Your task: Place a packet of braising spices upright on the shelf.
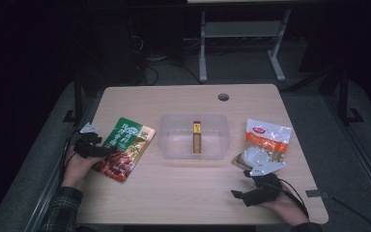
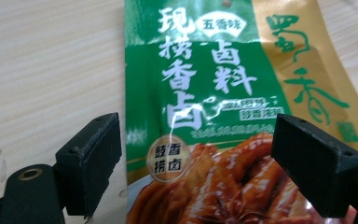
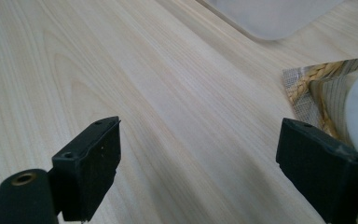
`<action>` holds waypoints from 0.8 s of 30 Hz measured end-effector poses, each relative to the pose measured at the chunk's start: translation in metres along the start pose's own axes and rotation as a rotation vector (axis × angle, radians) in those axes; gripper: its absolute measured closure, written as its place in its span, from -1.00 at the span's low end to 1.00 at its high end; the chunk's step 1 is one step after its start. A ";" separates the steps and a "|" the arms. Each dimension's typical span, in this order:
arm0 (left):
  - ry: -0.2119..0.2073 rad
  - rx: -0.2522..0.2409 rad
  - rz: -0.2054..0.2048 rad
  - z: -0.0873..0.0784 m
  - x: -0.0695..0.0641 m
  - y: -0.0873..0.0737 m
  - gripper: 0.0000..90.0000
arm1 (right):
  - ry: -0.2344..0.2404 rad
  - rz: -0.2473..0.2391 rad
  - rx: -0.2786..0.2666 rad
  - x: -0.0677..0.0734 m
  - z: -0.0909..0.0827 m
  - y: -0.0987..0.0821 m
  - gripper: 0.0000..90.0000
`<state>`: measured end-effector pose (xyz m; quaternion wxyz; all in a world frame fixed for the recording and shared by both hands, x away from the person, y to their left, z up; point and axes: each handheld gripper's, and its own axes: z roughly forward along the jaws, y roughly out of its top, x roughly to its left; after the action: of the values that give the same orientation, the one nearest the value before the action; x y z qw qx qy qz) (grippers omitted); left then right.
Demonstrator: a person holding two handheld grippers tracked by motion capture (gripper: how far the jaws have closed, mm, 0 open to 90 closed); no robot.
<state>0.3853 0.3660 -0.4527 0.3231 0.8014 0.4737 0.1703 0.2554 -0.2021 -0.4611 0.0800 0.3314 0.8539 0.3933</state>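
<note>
Left gripper (image 2: 196,163) jaws spread wide, hovering over the green sauce pouch (image 1: 123,147) at the table's (image 1: 183,198) left side, pads not pressing it. The pouch lies flat; it looks light, floppy and glossy, so probably slippery. Best pinched at a sealed edge, near side. Middle: clear bin (image 1: 193,137) with a small yellow stick pack (image 1: 197,137) inside. Right: orange-white snack bag (image 1: 265,145), right gripper (image 3: 196,172) just near of it, jaws apart, empty.
</note>
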 end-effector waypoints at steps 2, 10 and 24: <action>-0.003 0.015 -0.009 0.002 0.002 -0.003 -0.67 | 0.000 -0.002 -0.002 0.000 0.000 0.000 -0.71; -0.019 0.017 -0.035 0.008 0.007 -0.007 -0.70 | 0.012 -0.013 -0.008 0.000 0.000 0.000 -0.71; -0.045 0.015 -0.002 0.011 0.002 -0.010 -0.75 | 0.016 -0.006 -0.007 0.000 0.000 0.000 -0.71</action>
<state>0.3862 0.3676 -0.4672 0.3280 0.8070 0.4681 0.1487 0.2555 -0.2024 -0.4609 0.0754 0.3253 0.8541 0.3987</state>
